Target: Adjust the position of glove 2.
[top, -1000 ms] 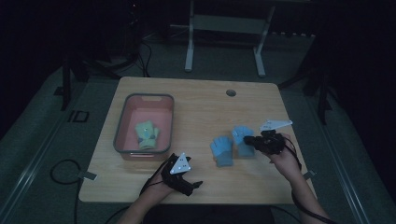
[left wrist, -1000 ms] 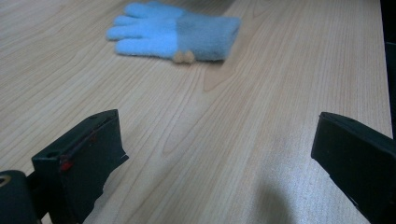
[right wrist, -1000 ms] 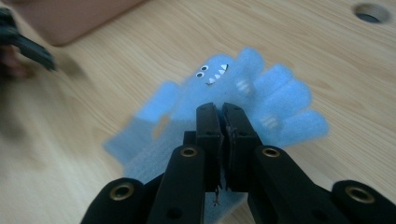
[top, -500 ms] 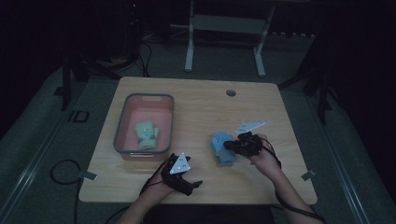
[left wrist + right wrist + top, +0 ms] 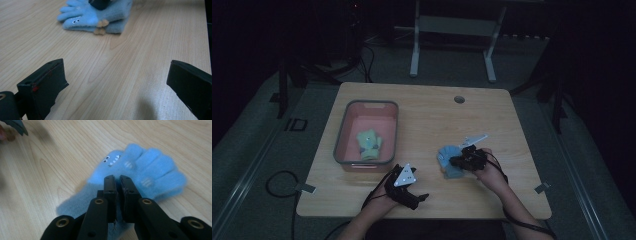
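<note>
Lower blue glove (image 5: pixel 113 26) mostly hidden beneath upper one; cuffs under hand-held gripper (image 5: pixel 118 188).

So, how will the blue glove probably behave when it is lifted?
The blue glove looks like fuzzy fleece, so it will probably hang floppy and weigh little. The right gripper is shut above it. Its soft nap should hardly slip, and it lies flat, so rolling seems unlikely.

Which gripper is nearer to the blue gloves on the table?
Right. The right gripper sits on the blue gloves, its fingers nearly closed against the fleece. The left gripper rests apart near the table's front edge, fingers wide open.
</note>
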{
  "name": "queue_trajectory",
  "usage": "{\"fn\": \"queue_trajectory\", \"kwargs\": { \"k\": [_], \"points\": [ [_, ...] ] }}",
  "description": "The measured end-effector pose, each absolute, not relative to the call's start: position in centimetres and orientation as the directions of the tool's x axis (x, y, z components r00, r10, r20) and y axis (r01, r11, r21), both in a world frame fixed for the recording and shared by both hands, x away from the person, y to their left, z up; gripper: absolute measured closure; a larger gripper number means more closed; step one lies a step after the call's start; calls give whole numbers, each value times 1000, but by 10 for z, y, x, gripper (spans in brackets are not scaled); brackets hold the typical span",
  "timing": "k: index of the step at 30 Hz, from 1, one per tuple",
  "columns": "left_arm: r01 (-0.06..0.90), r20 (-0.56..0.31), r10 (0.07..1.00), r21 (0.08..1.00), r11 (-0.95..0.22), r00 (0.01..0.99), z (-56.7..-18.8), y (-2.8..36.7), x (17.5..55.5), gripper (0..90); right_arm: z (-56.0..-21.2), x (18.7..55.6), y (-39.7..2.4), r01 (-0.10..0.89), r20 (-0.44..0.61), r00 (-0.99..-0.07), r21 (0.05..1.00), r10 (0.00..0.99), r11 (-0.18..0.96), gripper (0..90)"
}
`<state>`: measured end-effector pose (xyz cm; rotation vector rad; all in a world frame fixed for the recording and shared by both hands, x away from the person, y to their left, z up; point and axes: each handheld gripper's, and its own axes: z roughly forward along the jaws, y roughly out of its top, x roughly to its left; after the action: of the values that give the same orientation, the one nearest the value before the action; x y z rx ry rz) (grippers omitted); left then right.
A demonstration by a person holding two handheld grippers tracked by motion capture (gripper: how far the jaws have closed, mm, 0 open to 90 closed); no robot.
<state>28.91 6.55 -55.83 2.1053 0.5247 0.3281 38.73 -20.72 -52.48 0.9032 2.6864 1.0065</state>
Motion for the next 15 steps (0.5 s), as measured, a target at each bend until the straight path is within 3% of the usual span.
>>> {"fn": "queue_trajectory", "kwargs": {
  "k": [8, 11, 15],
  "points": [
    [237, 45, 486, 832, -502, 873, -558, 65, 289, 21, -524, 387, -207, 496, 91, -806, 642, 585, 584, 787],
    [228, 58, 491, 834, -503, 869, -557, 64, 289, 21, -516, 385, -209, 484, 91, -809, 662, 580, 572, 701],
    [218, 71, 488, 833, -508, 870, -556, 62, 287, 21, -508, 381, -214, 478, 100, -808, 688, 581, 546, 488]
  ]
}}
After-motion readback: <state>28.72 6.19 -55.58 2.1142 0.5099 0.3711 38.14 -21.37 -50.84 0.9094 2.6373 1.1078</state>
